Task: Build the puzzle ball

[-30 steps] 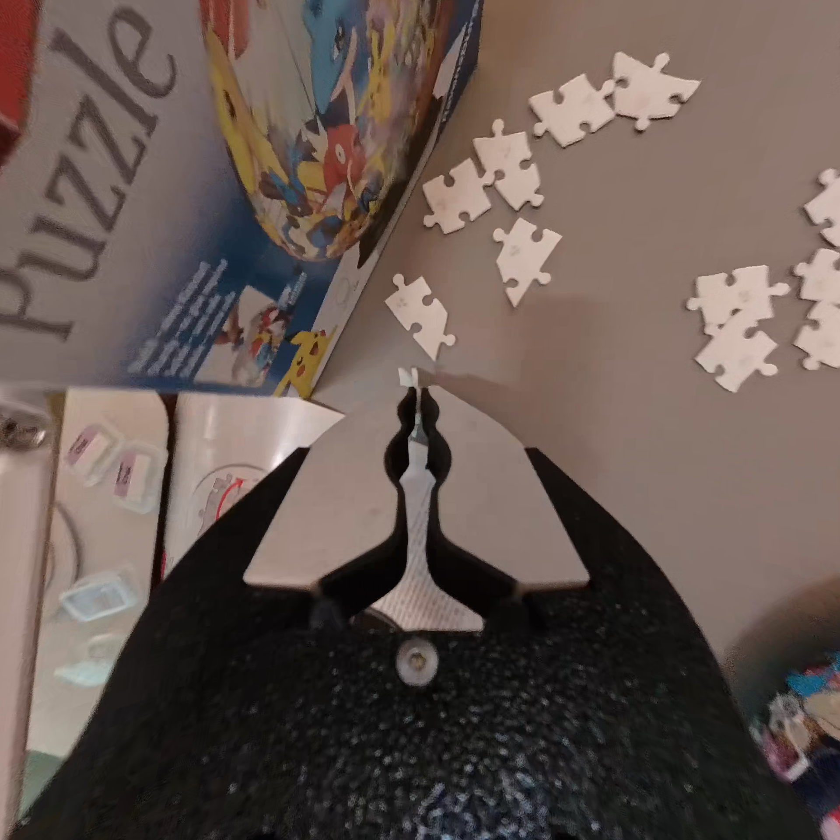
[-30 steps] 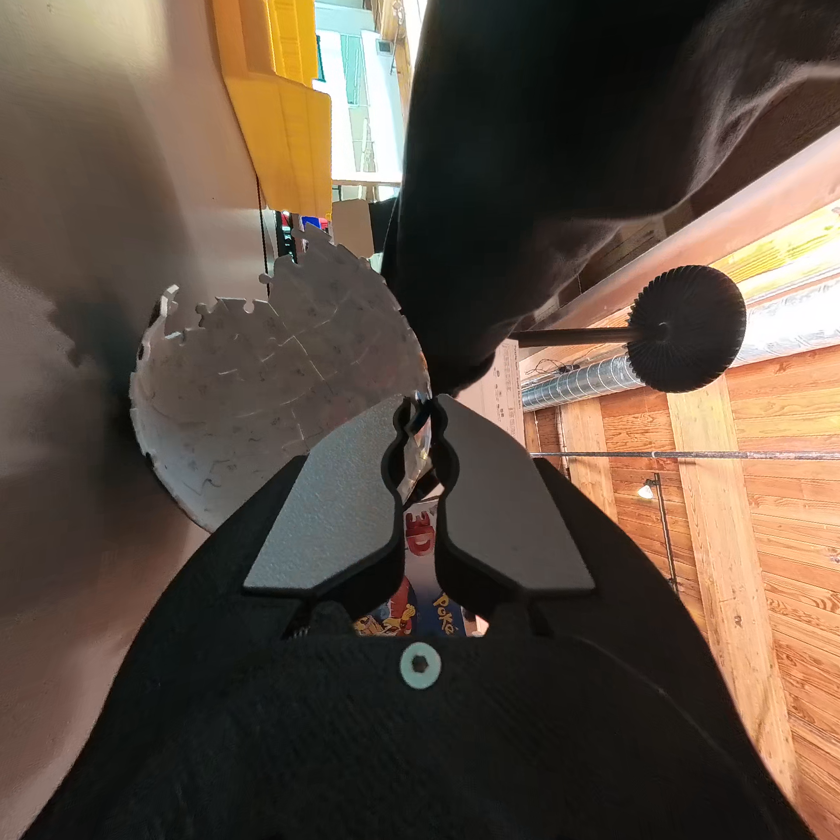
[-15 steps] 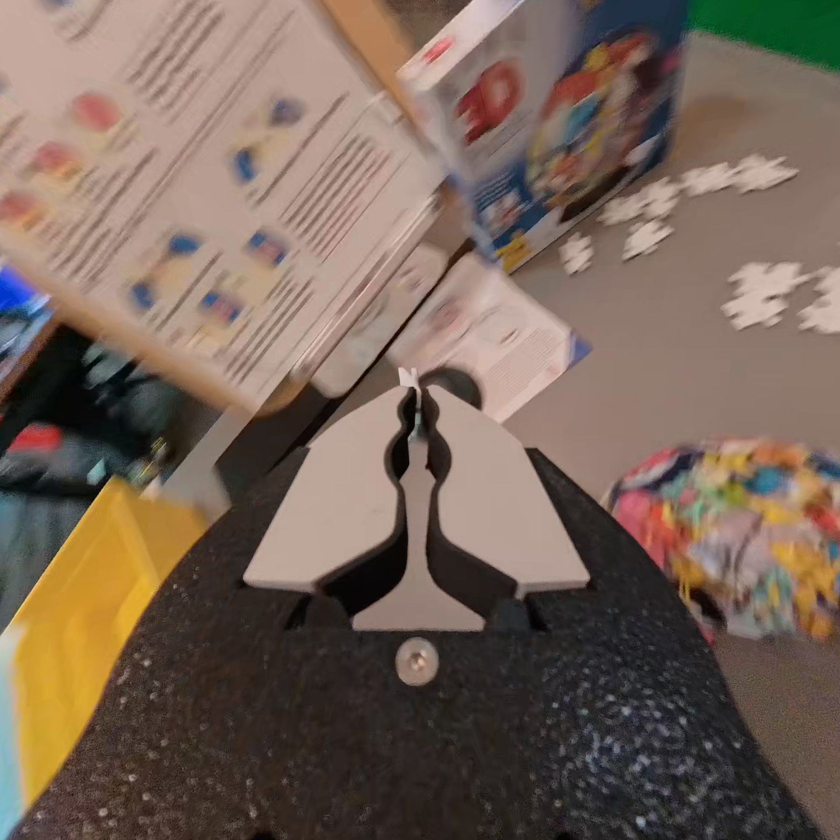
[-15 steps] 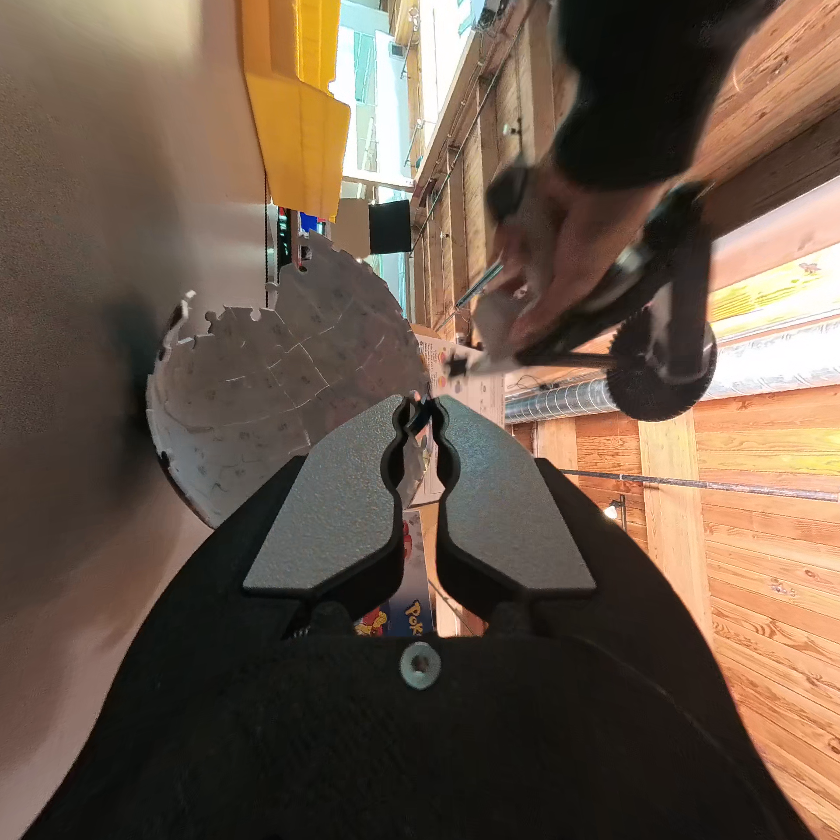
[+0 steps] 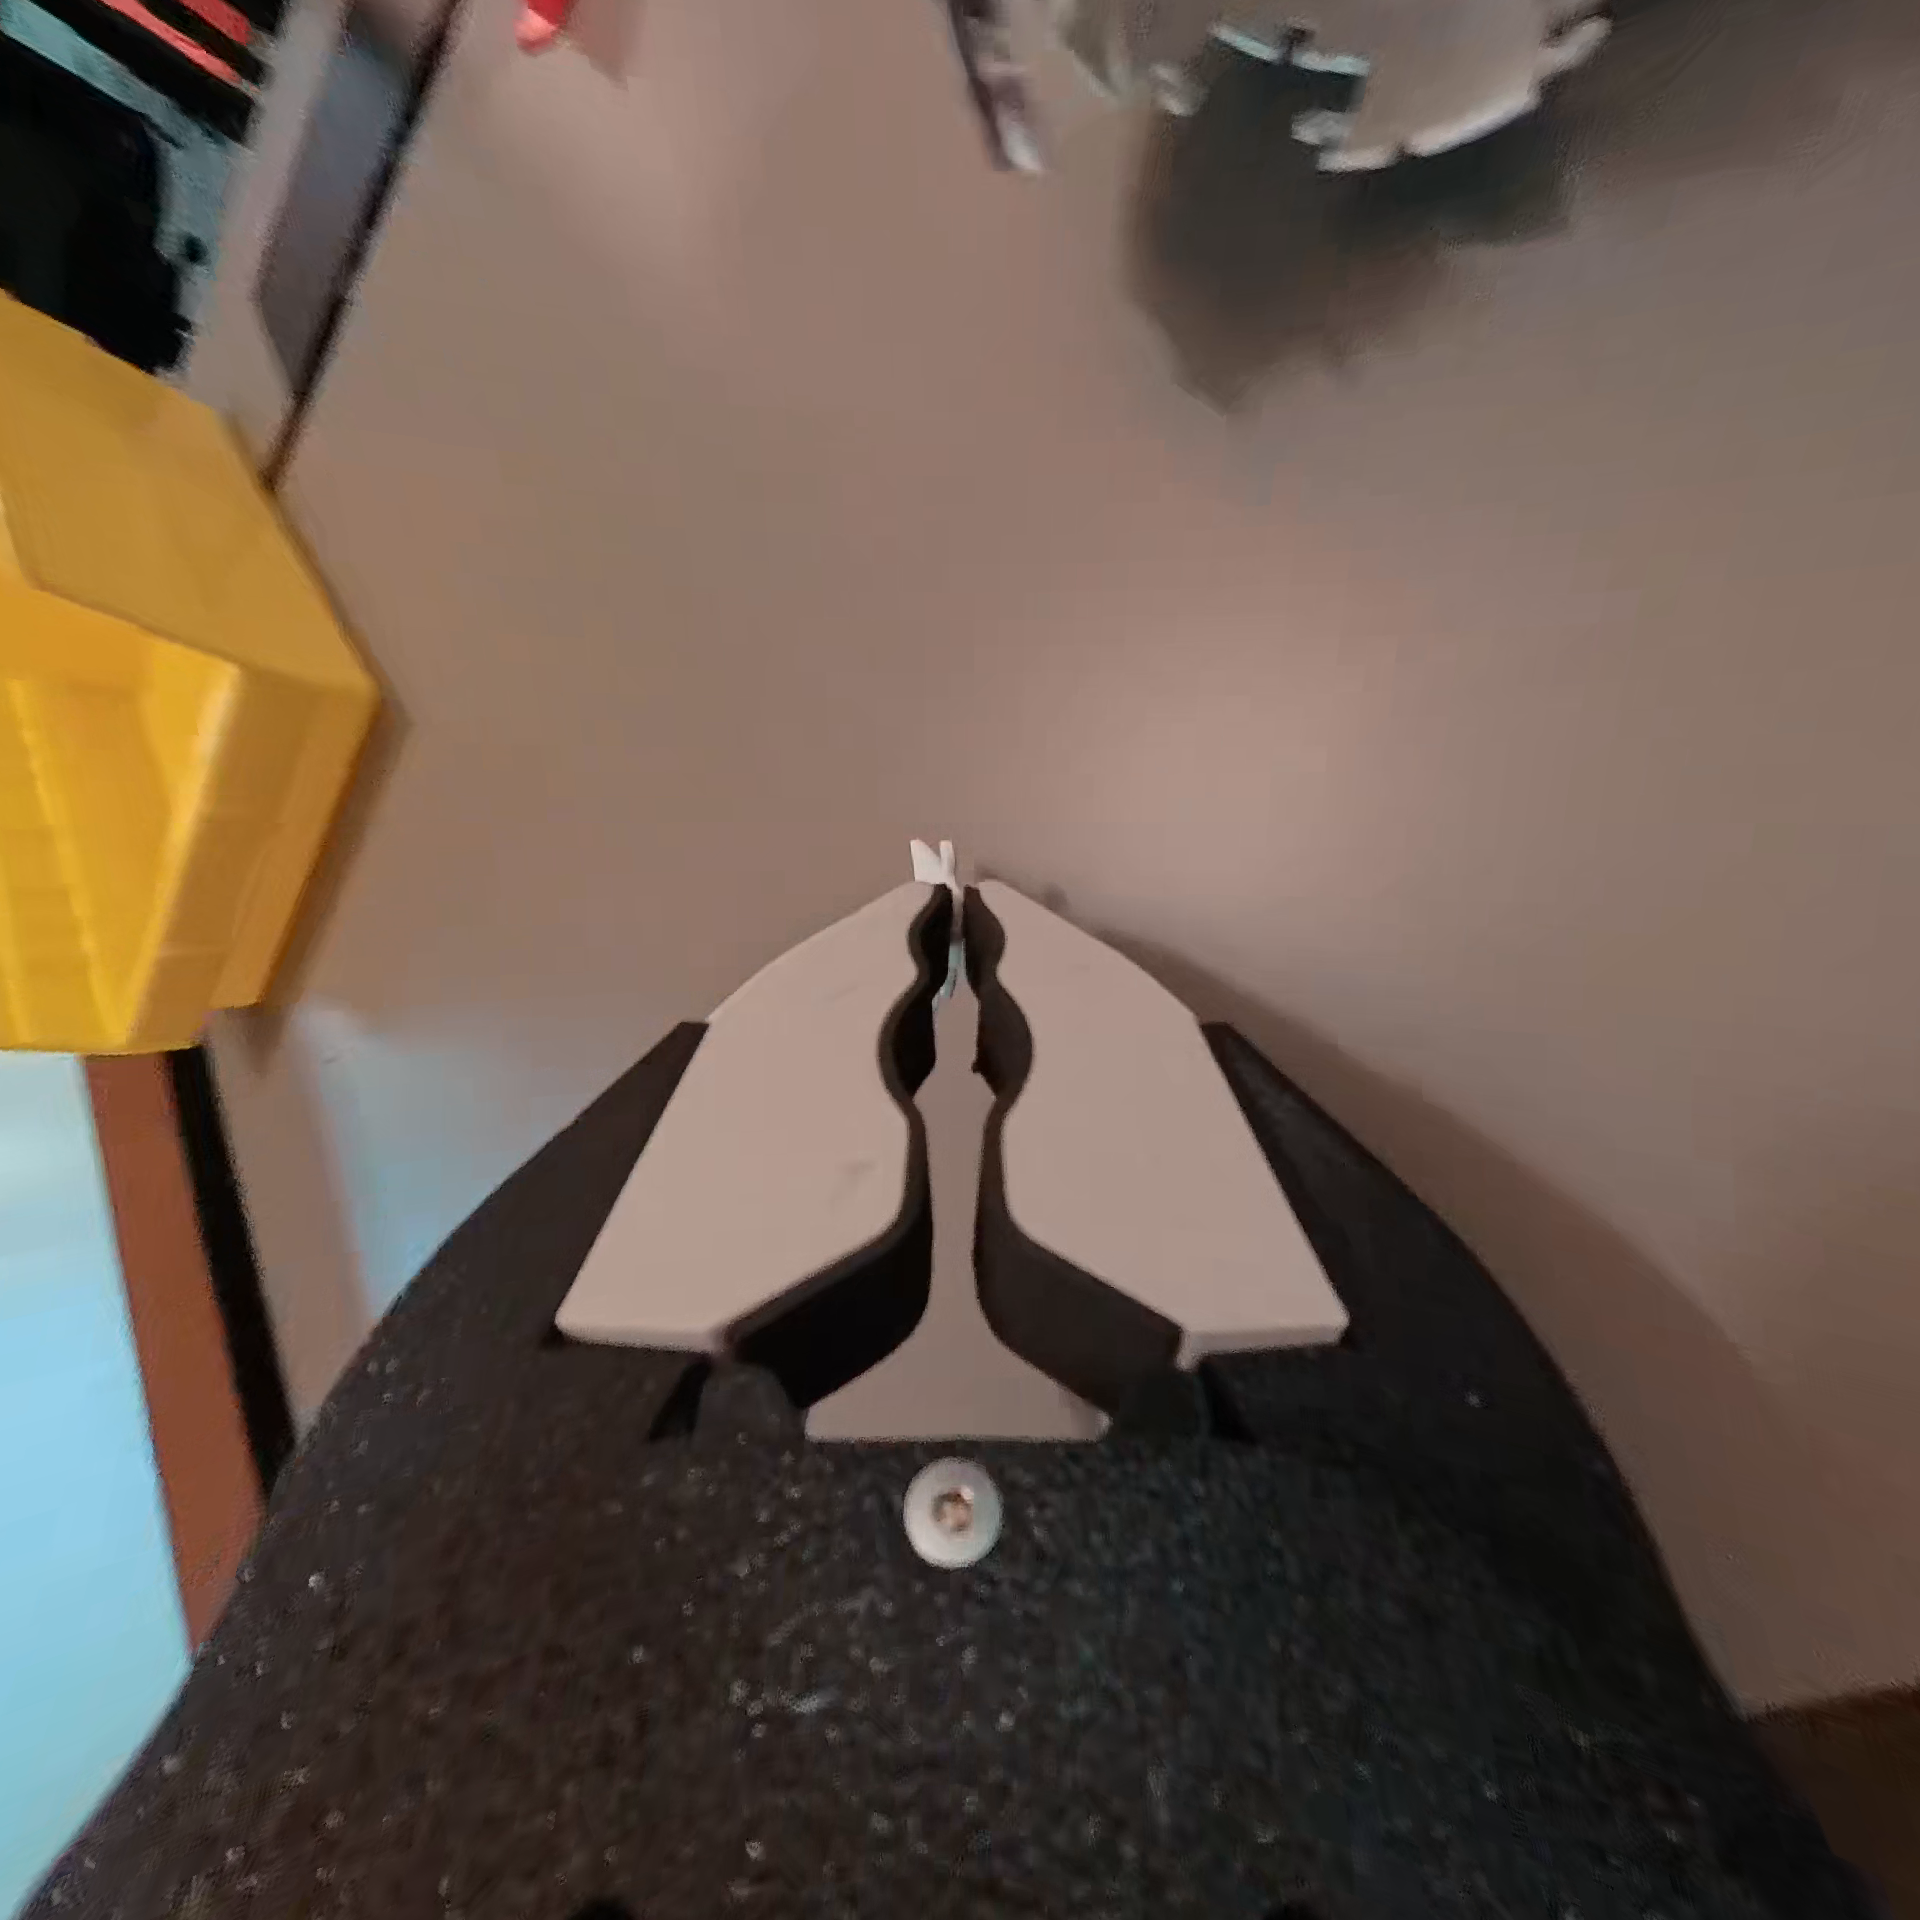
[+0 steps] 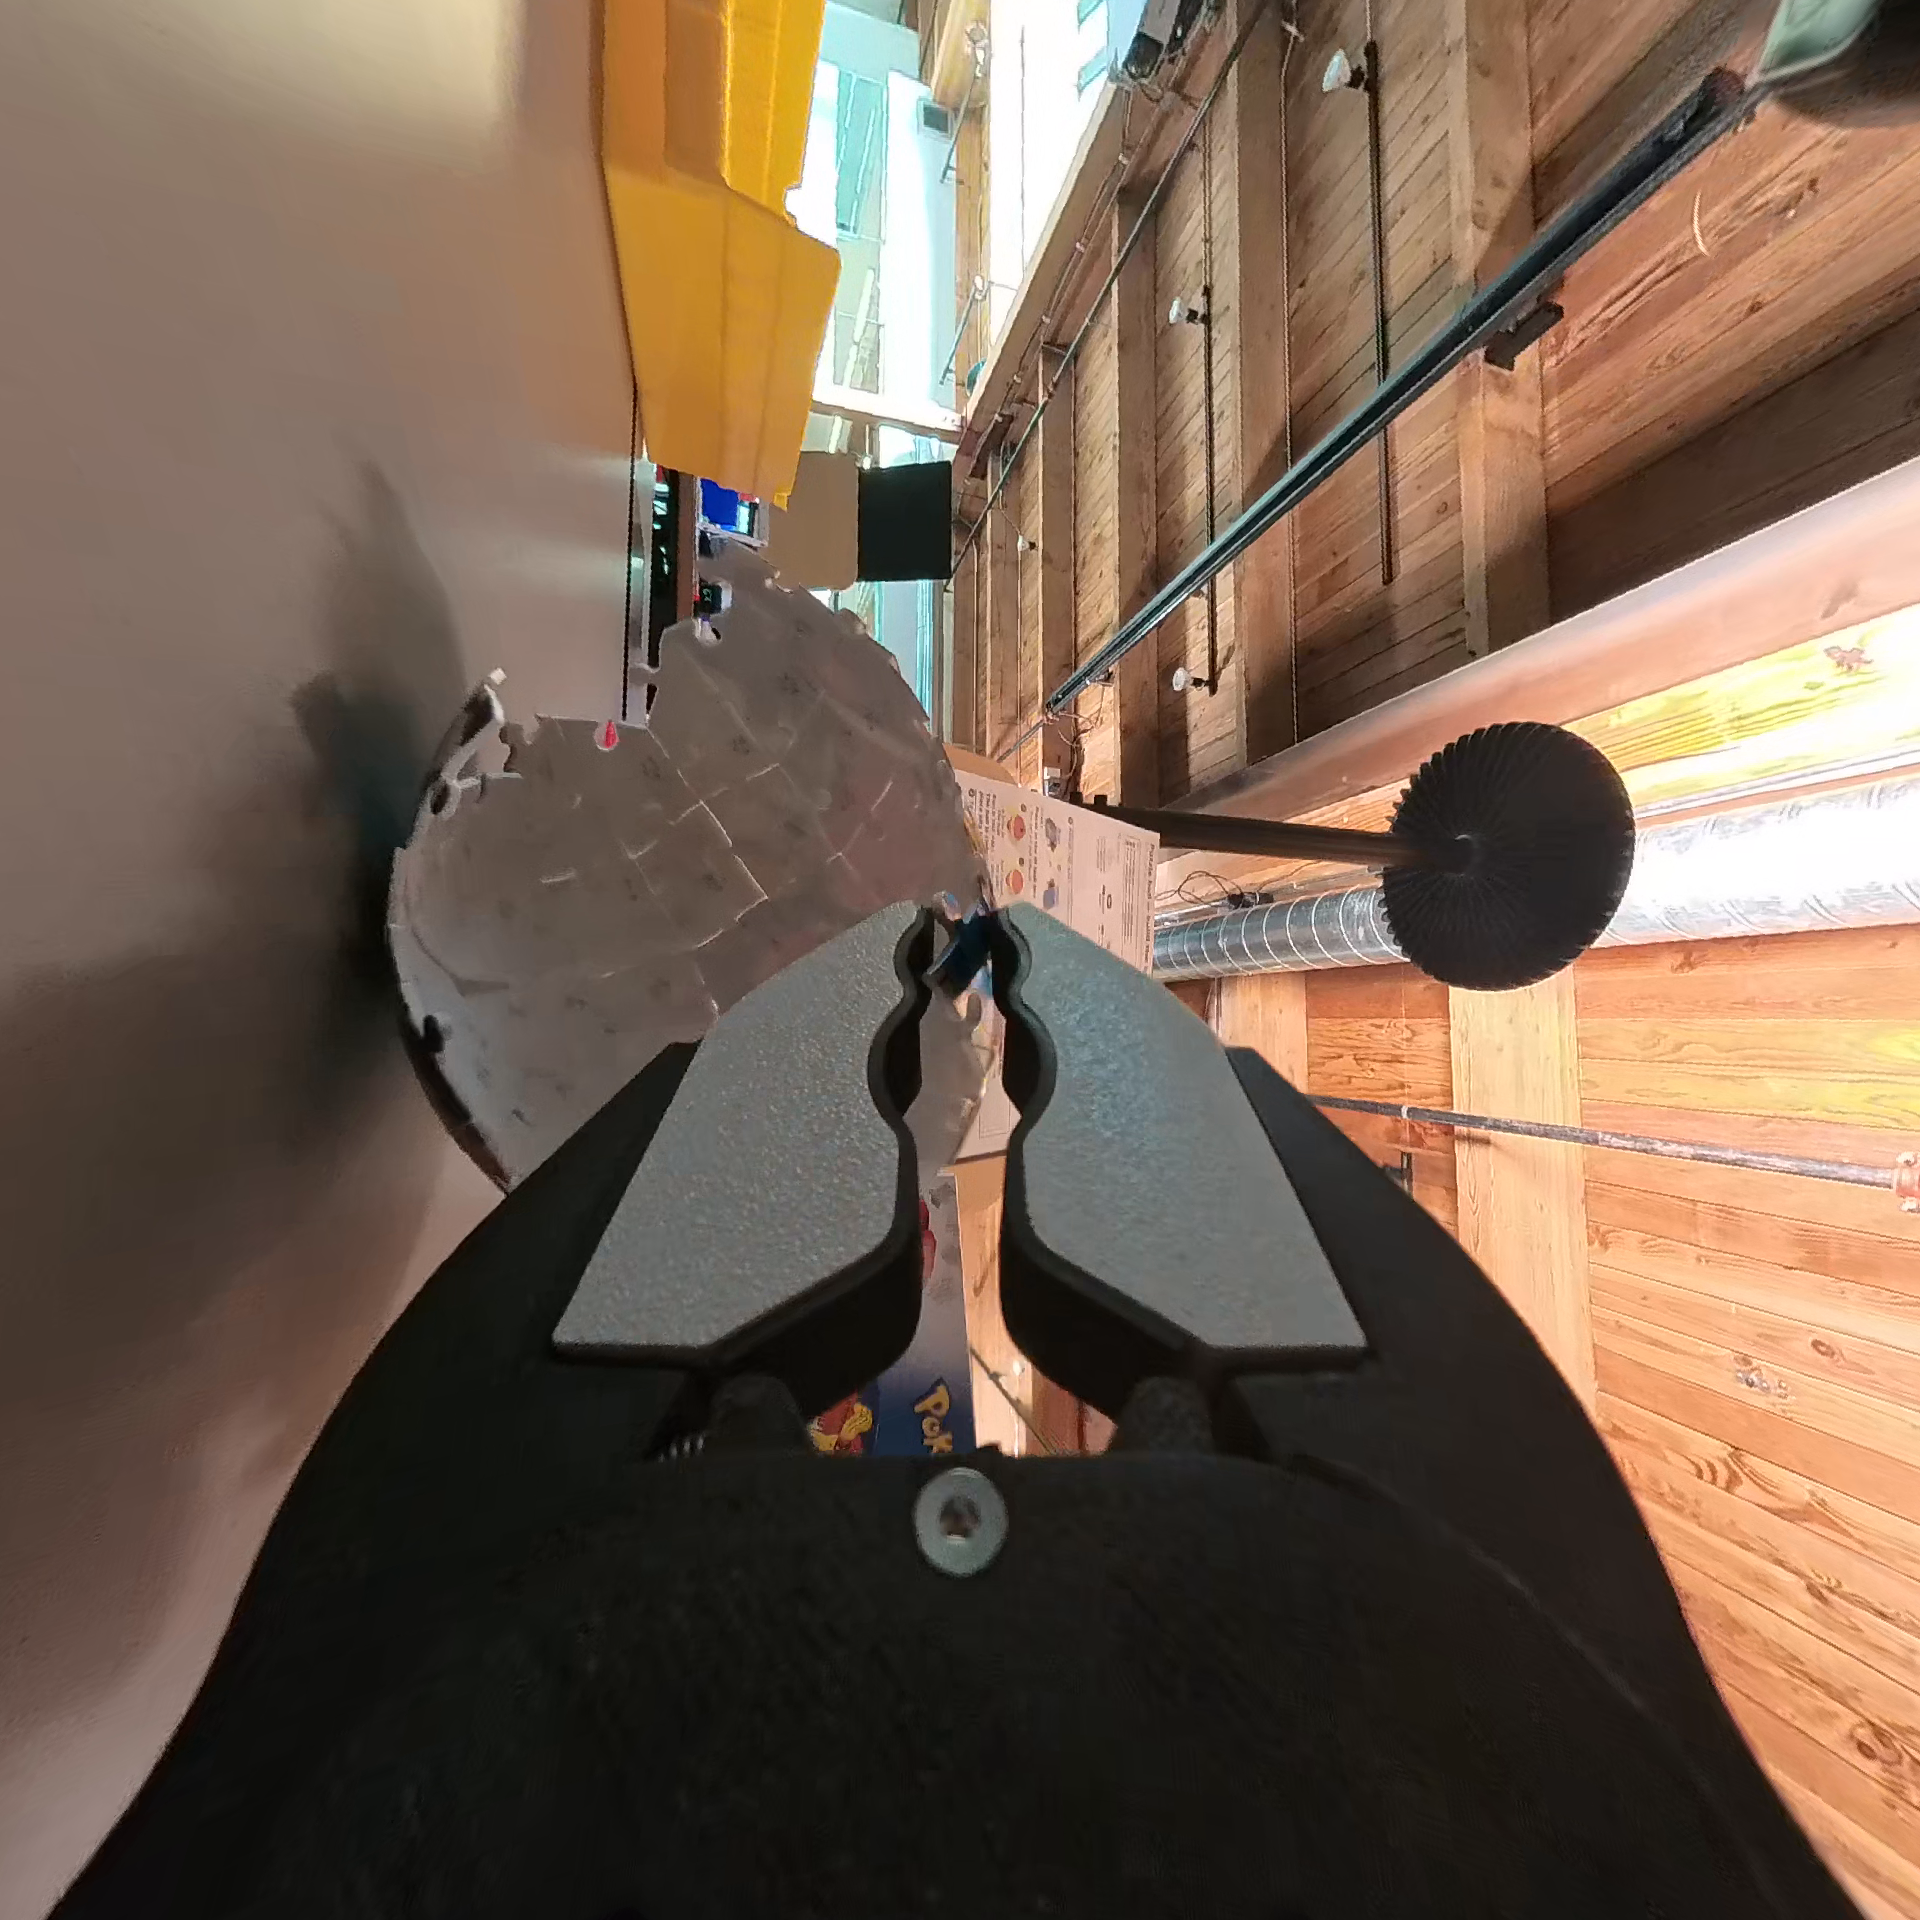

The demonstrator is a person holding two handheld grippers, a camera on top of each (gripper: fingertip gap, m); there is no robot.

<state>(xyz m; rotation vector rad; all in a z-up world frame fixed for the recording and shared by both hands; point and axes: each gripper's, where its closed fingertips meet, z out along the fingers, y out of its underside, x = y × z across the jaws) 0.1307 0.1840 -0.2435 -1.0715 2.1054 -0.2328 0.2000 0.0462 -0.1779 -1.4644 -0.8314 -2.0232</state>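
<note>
A plain grey-beige surface (image 5: pixel 1195 644) carries a yellow plastic bin (image 5: pixel 125 790) at its edge, with wooden plank walls (image 6: pixel 1714 1299) and a silver duct (image 6: pixel 1278 935) in the room beyond. Half a second ago the left hand-held gripper (image 5: pixel 953 902) faced the puzzle box and leaflet; now it faces bare surface, clenched on a small white puzzle piece (image 5: pixel 933 864). The right hand-held gripper (image 6: pixel 961 928) grips the rim of the half-built white-backed puzzle ball shell (image 6: pixel 665 894), which rests against the surface, its jagged edge open.

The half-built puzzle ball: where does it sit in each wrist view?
Left wrist view: half-built puzzle ball at the top right edge, blurred, far from the left tool.
Right wrist view: centre left, its rim pinched in the right tool.
Shared landmark: the yellow bin.
</note>
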